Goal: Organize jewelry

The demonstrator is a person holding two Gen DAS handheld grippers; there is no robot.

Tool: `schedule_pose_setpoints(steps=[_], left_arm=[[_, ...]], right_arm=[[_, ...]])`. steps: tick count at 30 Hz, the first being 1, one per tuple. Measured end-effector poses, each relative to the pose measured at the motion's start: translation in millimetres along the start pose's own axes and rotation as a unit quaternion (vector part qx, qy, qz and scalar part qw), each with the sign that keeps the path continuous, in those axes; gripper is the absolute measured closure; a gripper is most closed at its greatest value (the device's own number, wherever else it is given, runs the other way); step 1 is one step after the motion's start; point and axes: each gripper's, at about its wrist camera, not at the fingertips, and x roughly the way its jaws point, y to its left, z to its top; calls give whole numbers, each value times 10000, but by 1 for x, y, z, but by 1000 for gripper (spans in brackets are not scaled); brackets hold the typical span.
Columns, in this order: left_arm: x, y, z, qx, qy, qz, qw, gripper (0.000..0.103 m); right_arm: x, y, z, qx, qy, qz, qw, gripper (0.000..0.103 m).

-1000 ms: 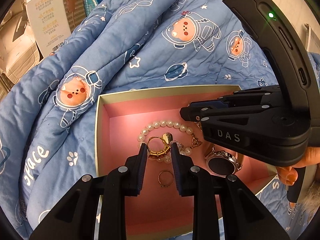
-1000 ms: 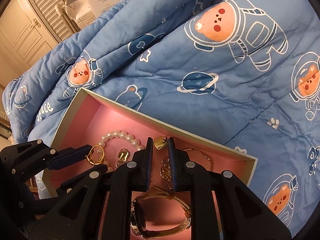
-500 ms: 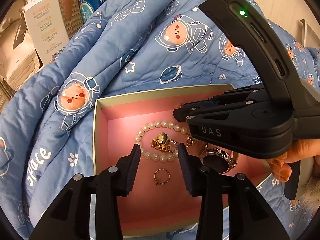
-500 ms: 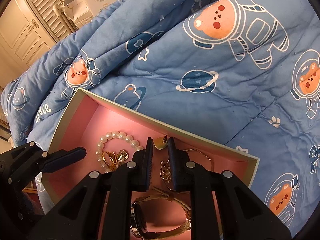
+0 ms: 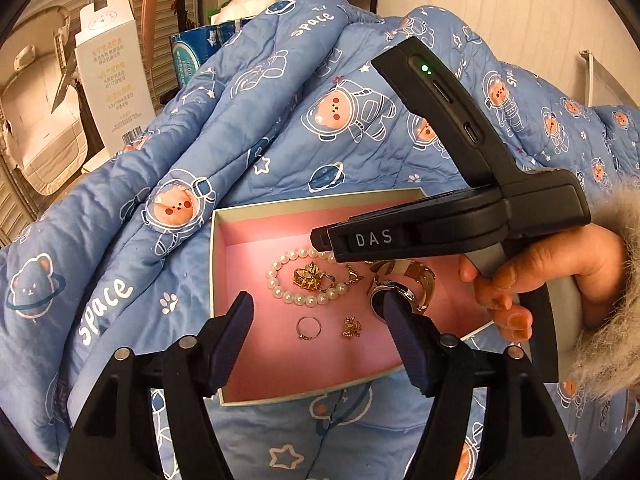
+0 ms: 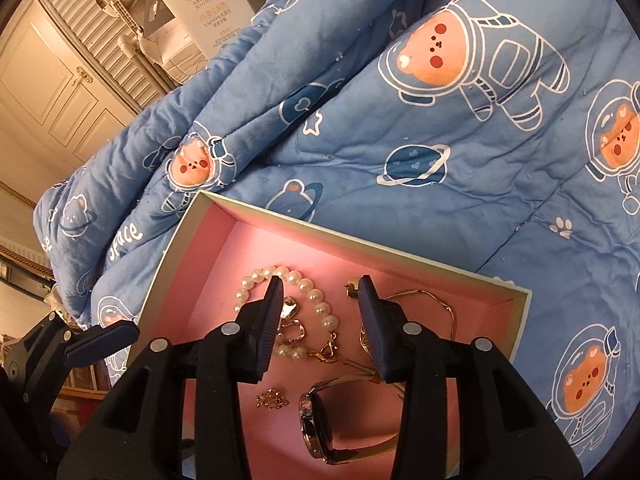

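A pink-lined box (image 5: 256,240) (image 6: 256,236) lies on a blue quilt. In it lie a pearl bracelet (image 5: 296,299) (image 6: 320,312), a gold earring (image 5: 308,278) inside the bracelet, a thin ring (image 5: 309,327), a small gold charm (image 5: 352,327) (image 6: 273,399), a gold watch (image 5: 404,290) (image 6: 320,428) and a thin gold chain (image 6: 432,300). My left gripper (image 5: 318,320) is open and empty above the box's near side. My right gripper (image 6: 320,322) is open and empty above the bracelet; its body (image 5: 440,232) shows over the box.
The blue space-print quilt (image 5: 248,128) (image 6: 460,140) is bunched high behind and left of the box. A white carton (image 5: 114,76) and shelving stand beyond it. A white panelled door (image 6: 52,92) is at far left.
My left gripper let go of the gold earring, which now lies inside the bracelet, opened wide and drew back. My right gripper opened; a small gold charm now lies on the box floor.
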Motion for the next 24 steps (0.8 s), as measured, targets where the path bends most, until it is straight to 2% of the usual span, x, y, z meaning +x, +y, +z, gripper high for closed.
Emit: schedule_pose_setpoints(steps=[4,6,9,17,24], left_arm=[[-13,0,-11,-11,-188,227,9996,23],[-20,1,-16,-81,-268,277,9992,20],[-29,3,-24,-222,-390,383,9983,12],[-48,2,-40,-340,-643,541,9959,8],[-80,-9,-65,-499,-1138,692,9898,7]], right_arm=[[-19,6,-11,-2,-268,8,9996,46],[-30,7,-19,64,-440,31,9990,35],[-45,4,-28,235,-596,136,9979,33],[-87,10,-60,38,-1432,-617,9878,25],[-126,32,-110,-277,-2295,-1165,9659,17]])
